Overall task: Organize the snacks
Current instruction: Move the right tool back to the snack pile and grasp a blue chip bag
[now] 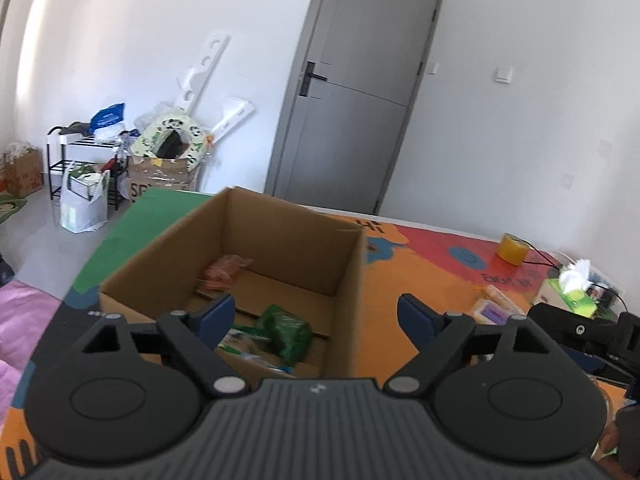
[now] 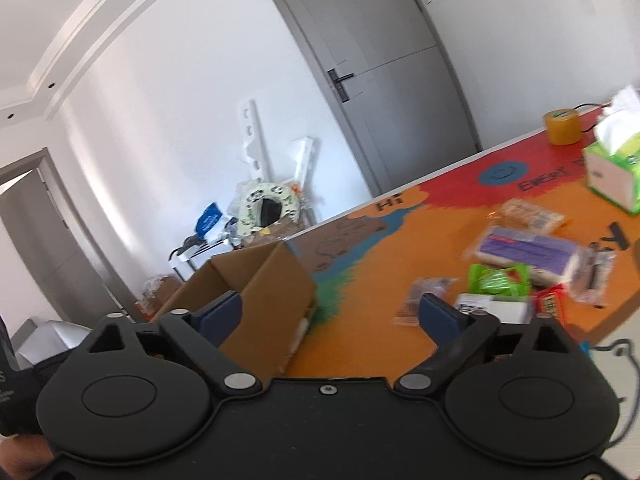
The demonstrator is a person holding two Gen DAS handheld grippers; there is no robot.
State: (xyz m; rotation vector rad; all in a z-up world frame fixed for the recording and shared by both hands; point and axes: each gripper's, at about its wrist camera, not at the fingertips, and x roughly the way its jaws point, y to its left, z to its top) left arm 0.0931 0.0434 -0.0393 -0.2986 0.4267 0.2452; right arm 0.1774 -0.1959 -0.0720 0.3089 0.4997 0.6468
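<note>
An open cardboard box (image 1: 280,236) stands on the colourful mat; inside lie an orange snack bag (image 1: 224,270) and a green snack bag (image 1: 290,332). My left gripper (image 1: 316,310) hovers at the box's near rim, open, with nothing between its blue pads. In the right wrist view the same box (image 2: 264,284) is at the left, and my right gripper (image 2: 330,314) is open and empty beside it. Loose snacks lie to its right: a green packet (image 2: 500,280), a purple-labelled pack (image 2: 528,252), a red packet (image 2: 552,304) and a clear-wrapped pack (image 2: 532,212).
A tissue box (image 2: 612,176) and a roll of yellow tape (image 2: 562,126) stand at the mat's far side. The other gripper's black body (image 1: 580,328) shows at the right. Behind the table are a grey door (image 1: 352,92), a rack and bags (image 1: 84,200) on the floor.
</note>
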